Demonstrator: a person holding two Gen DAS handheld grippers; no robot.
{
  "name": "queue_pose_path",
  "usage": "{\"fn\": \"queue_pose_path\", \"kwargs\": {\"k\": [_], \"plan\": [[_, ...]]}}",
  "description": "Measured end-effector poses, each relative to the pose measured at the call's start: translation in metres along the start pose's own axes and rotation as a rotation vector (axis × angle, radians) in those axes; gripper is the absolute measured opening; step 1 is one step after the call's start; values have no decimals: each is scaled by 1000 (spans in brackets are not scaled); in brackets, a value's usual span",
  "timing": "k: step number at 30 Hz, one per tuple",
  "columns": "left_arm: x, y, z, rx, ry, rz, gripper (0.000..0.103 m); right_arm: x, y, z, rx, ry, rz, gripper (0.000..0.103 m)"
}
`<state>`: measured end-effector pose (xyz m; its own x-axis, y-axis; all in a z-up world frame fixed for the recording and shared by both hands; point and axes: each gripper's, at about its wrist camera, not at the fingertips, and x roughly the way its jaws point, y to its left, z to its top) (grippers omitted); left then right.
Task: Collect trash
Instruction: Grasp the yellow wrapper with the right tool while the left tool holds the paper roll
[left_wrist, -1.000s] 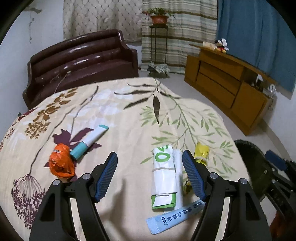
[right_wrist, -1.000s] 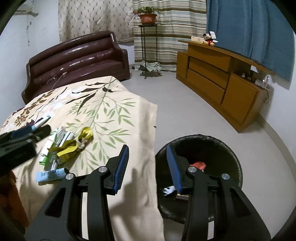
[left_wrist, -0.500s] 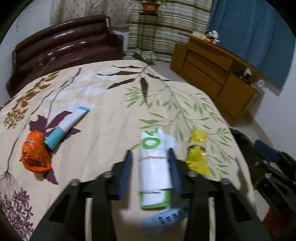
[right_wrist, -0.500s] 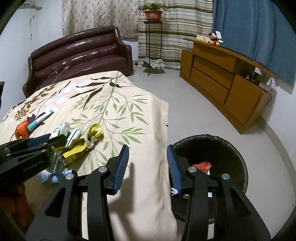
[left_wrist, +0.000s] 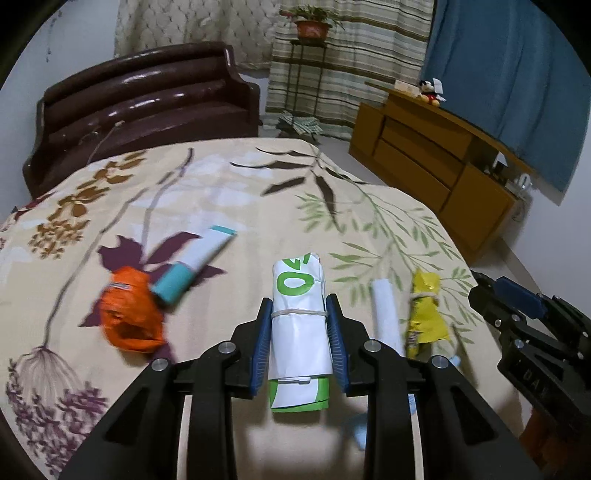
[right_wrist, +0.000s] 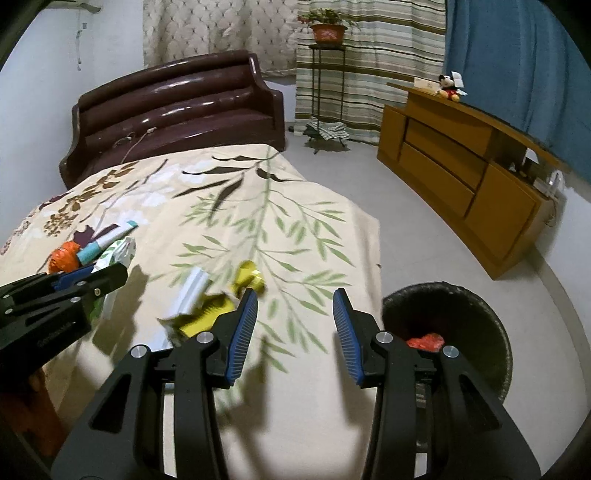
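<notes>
My left gripper is shut on a rolled white and green packet tied with a rubber band, over the flowered tablecloth. Left of it lie an orange wrapper and a white and teal tube. To its right lie a white roll and a yellow wrapper. My right gripper is open and empty above the table's right edge, with the yellow wrapper just left of its fingers. A black bin with red trash inside stands on the floor to the right.
A dark brown sofa stands behind the table. A wooden sideboard runs along the right wall. A plant stand is by the striped curtain. Grey floor lies between table and sideboard.
My left gripper has moved onto the white and green packet and closed on it. My right gripper has swung left from over the bin to above the table edge.
</notes>
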<state>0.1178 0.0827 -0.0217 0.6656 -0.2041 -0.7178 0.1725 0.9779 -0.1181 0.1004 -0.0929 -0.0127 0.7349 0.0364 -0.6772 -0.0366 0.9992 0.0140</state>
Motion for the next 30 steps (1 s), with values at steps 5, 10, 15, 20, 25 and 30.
{"fn": "queue_pose_path", "kwargs": {"k": [5,10,15,20,25,30], "plan": [[-11,21,1,-13,-26,37,30,2,18,9,-17,-9,25,42],[-17,38,1,-40,-34,49,30,12,38,12,-41,8,43,43],[-16,42,-1,-48,-31,39,30,27,43,6,-53,65,19,43],[-15,43,-3,-51,-26,31,30,33,32,1,-44,96,-12,43],[-12,41,-6,-55,-19,16,30,33,27,1,-37,101,-20,43],[-12,39,-7,-55,-18,9,30,38,30,0,-56,114,-21,43]]}}
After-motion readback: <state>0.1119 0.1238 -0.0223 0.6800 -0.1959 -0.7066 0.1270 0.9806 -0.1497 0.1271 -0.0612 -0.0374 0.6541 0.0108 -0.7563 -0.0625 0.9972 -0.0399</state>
